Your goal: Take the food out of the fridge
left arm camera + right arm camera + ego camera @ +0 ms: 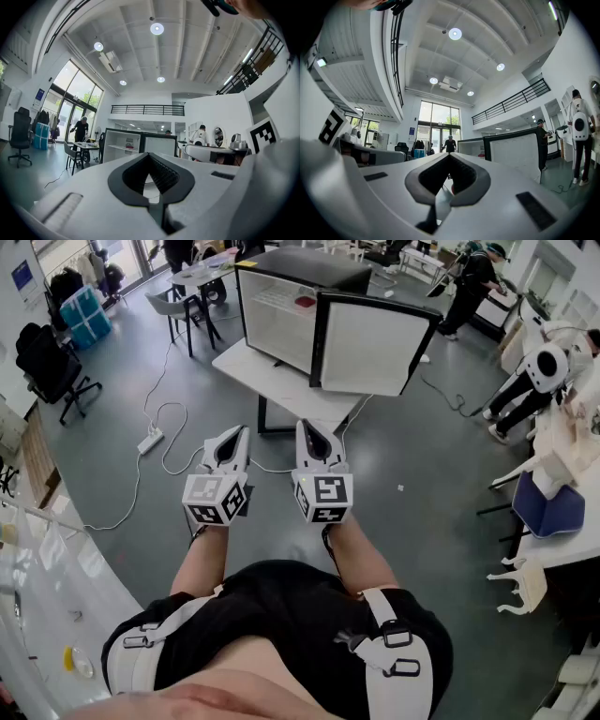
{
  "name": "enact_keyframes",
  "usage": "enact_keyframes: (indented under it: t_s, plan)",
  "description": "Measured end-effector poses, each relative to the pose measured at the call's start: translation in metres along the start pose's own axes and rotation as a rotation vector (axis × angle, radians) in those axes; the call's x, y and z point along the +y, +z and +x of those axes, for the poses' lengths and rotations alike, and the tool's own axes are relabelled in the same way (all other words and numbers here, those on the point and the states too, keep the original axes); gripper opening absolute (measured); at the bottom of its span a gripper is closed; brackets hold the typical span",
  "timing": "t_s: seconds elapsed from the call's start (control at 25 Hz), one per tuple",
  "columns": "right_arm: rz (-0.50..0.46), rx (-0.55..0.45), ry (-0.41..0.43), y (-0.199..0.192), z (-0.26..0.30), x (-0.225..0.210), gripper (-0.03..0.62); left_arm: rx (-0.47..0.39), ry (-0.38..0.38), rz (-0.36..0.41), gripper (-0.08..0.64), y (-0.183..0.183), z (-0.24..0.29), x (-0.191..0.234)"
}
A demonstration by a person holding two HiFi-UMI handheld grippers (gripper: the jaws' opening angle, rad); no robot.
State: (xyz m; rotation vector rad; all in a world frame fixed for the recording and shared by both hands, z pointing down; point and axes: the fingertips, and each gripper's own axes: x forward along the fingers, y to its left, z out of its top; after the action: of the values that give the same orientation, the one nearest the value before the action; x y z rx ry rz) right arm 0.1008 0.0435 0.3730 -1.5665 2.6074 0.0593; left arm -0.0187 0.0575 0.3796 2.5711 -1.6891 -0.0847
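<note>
Grey floor (422, 484); open fridge (281, 315) on bench (246, 376). Left gripper (236, 435) and right gripper (307, 427) both closed, empty, short of bench edge.

**No print I can read**

I can make out no word, number or brand anywhere. Near me, the left marker cube (215, 500) on my left gripper (240, 433) and the right marker cube (324, 497) on my right gripper (305, 426) carry only black-and-white square patterns, no letters. Far off on the left, by the glass entrance, a blue sign (21, 276) hangs on the white wall. Its print is too small to read in my head view and in both gripper views.
</note>
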Motion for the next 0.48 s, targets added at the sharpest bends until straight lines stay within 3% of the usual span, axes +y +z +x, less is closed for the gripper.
enact_keyframes:
  t_s: [0.48]
  plan:
    - [0.0,-0.006,0.041,-0.005,0.015,0.018,0.008,0.032,0.001,-0.011,0.003,-0.01,-0.002,0.019]
